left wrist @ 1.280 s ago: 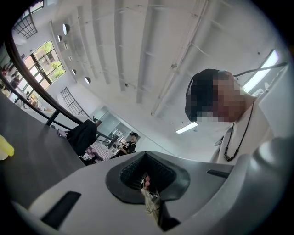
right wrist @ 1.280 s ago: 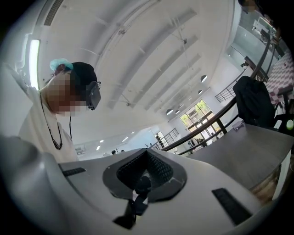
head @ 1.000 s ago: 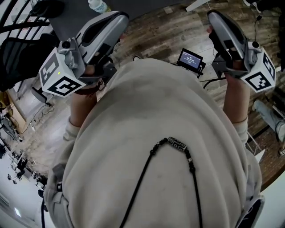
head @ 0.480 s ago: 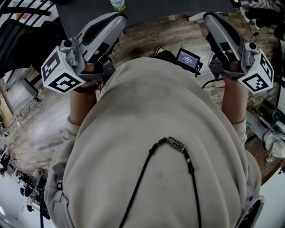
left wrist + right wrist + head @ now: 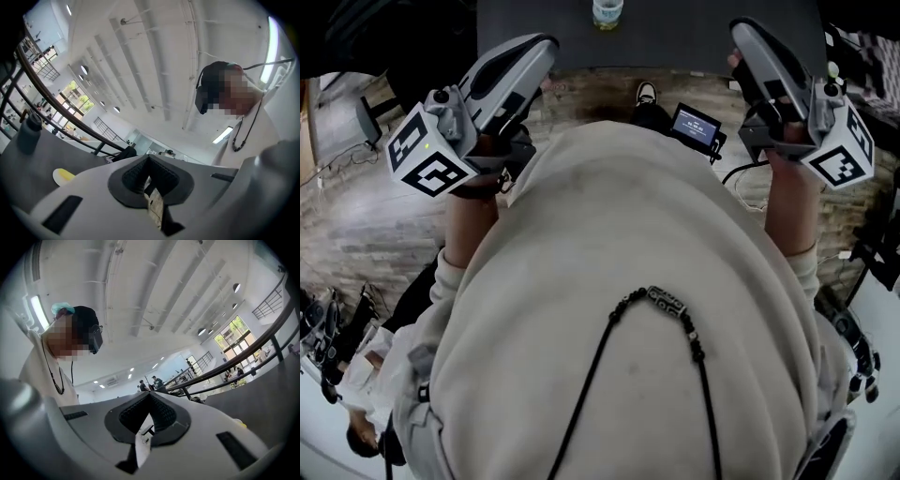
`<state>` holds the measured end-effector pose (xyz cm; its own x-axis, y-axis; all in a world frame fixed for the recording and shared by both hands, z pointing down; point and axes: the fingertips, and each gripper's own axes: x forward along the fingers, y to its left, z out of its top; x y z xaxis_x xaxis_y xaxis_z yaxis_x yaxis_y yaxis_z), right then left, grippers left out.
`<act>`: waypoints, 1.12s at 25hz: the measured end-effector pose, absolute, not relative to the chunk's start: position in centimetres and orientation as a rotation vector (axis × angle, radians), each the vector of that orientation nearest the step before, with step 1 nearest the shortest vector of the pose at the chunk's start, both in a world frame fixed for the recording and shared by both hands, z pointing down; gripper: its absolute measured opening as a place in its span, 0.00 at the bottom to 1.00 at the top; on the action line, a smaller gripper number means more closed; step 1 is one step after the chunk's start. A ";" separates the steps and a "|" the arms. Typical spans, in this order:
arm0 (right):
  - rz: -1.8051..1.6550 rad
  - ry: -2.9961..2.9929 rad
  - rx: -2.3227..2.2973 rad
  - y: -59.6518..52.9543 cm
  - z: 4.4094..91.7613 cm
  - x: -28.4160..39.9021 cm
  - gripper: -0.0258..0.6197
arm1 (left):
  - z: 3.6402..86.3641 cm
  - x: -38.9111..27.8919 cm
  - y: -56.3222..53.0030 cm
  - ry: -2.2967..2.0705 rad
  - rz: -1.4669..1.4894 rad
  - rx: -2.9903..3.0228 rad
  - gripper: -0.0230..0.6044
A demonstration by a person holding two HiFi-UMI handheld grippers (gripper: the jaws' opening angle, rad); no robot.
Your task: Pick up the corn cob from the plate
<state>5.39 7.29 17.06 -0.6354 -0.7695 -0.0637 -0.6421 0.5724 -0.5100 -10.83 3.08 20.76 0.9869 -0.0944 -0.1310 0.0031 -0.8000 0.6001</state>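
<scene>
The corn cob [image 5: 65, 175] is a yellow piece lying on a pale plate [image 5: 57, 178] on the dark grey table [image 5: 28, 173], low at the left of the left gripper view. In the head view neither shows. My left gripper [image 5: 149, 159] is shut and empty, held well short of the plate. It appears at the upper left of the head view [image 5: 542, 45], by the table's near edge. My right gripper [image 5: 150, 394] is also shut with nothing in it, at the upper right of the head view [image 5: 741, 28]. A small yellow spot [image 5: 241, 424] shows on the table beyond it.
A dark bottle [image 5: 28, 136] stands on the table left of the plate. A clear bottle [image 5: 607, 11] stands near the table's [image 5: 534, 28] front edge. A small screen [image 5: 697, 127] hangs at my chest. A black railing [image 5: 262, 345] runs behind the table. The floor is wood planks [image 5: 375, 234].
The whole view has swung round: the dark table and the clear bottle have come to the top middle of the head view. Both grippers stayed raised in front of me.
</scene>
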 end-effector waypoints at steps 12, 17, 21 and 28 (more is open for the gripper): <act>-0.676 2.604 -0.939 4.4 15.5 4.7 0.06 | 18.0 -10.1 4.3 -0.223 -0.187 2.561 0.04; -0.745 2.586 -0.872 1.9 17.2 8.3 0.06 | 18.5 -6.7 2.3 -0.325 -0.140 2.525 0.04; -0.810 2.539 -0.853 -1.6 19.7 13.9 0.06 | 19.7 -2.7 -0.9 -0.447 -0.071 2.499 0.04; -0.879 2.484 -0.837 -3.5 22.1 17.9 0.06 | 20.1 1.3 -2.4 -0.476 -0.018 2.512 0.04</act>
